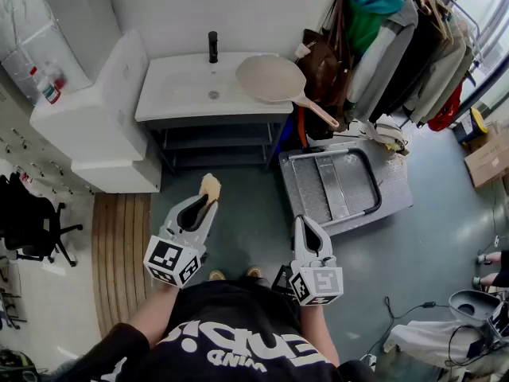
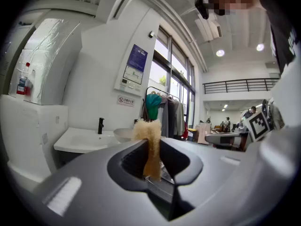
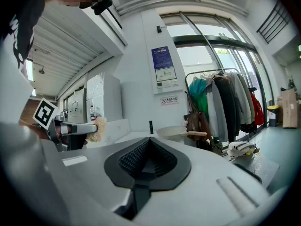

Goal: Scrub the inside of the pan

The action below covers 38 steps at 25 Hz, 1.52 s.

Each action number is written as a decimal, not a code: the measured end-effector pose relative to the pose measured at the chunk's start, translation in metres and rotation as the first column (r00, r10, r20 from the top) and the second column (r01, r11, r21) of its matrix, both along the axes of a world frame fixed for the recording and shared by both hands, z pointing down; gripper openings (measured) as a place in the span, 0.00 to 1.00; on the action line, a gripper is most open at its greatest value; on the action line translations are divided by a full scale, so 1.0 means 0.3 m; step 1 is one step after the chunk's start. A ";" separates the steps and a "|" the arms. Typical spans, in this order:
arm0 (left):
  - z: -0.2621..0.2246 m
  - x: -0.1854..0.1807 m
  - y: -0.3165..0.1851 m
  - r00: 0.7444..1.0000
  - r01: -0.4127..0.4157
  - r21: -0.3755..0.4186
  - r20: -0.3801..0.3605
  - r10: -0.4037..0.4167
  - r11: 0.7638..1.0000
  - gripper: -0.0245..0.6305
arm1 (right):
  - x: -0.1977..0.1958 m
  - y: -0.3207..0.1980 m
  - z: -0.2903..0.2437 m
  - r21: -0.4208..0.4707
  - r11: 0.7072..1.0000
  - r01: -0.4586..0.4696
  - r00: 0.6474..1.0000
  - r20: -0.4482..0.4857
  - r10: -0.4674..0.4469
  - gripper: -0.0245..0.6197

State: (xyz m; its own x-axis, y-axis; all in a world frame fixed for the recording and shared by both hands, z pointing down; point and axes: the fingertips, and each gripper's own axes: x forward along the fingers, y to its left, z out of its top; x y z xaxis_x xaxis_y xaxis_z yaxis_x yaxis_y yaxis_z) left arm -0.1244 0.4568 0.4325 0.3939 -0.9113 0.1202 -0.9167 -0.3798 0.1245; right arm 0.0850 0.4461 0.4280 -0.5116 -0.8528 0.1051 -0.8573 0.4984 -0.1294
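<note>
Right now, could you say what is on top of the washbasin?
A pan rests on its right end, handle overhanging; a black faucet stands at the back. The surface under the pan is hidden.

Beige pan (image 1: 270, 78) sits on the white sink (image 1: 175, 94), handle overhanging right.

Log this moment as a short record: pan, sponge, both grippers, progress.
pan: on the sink, right end, handle pointing out past the edge
sponge: clamped in the left gripper, poking out beyond its tips
left gripper: shut on sponge, away from the pan
right gripper: shut, empty
progress: scrubbing not started
</note>
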 end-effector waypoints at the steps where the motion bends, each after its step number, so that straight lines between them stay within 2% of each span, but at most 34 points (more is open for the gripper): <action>1: 0.000 -0.002 0.000 1.000 -0.003 -0.001 -0.002 0.003 1.000 0.15 | -0.006 0.001 0.000 0.000 1.000 0.001 1.000 -0.003 -0.001 0.05; 10: 0.020 -0.025 0.007 0.999 -0.040 -0.018 0.004 0.040 0.999 0.15 | -0.061 0.037 -0.030 0.004 1.000 0.025 1.000 -0.009 -0.025 0.05; 21: 0.059 -0.129 0.002 0.998 -0.058 -0.027 -0.015 0.057 0.998 0.15 | -0.103 0.090 0.002 -0.002 1.000 0.002 0.998 -0.063 -0.002 0.05; 28: 0.086 -0.142 -0.091 0.997 -0.075 -0.013 -0.003 0.075 0.997 0.15 | -0.121 -0.010 0.040 0.002 1.000 -0.003 0.997 -0.080 0.003 0.05; 38: 0.094 -0.136 -0.368 0.996 -0.083 -0.015 0.015 0.083 0.996 0.15 | -0.118 -0.290 0.070 -0.008 1.000 -0.004 0.999 -0.054 0.004 0.05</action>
State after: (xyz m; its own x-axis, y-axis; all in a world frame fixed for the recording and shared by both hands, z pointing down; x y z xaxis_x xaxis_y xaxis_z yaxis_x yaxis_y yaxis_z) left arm -0.1652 0.3465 0.4607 0.4663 -0.8735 0.1397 -0.8838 -0.4531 0.1167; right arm 0.0496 0.3592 0.4491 -0.5013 -0.8540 0.1393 -0.8653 0.4939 -0.0862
